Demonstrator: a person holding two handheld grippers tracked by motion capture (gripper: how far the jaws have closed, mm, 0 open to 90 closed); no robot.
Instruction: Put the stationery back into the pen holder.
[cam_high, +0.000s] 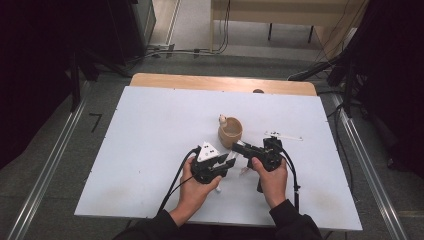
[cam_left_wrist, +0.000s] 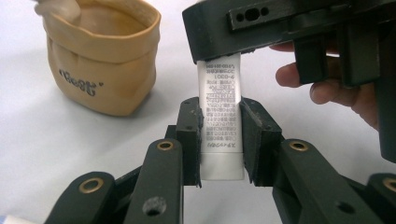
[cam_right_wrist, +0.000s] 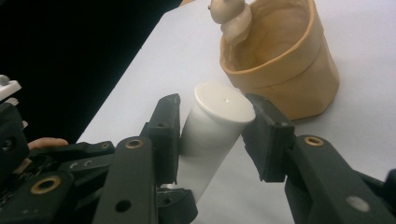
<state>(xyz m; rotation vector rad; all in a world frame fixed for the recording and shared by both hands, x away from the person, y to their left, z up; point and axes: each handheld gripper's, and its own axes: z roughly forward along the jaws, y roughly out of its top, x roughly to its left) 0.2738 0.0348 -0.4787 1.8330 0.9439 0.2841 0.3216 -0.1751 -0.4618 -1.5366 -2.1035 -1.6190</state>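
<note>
White tube (cam_left_wrist: 219, 130) clamped in left tool (cam_left_wrist: 220, 140), right tool (cam_right_wrist: 212, 135) closing round its cap (cam_right_wrist: 224, 102), one pad touching; twisting off likely next.

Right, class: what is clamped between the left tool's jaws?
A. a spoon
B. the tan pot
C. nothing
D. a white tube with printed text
D: in the left gripper view the left tool pinches the white tube, apart from the tan pot.
</note>
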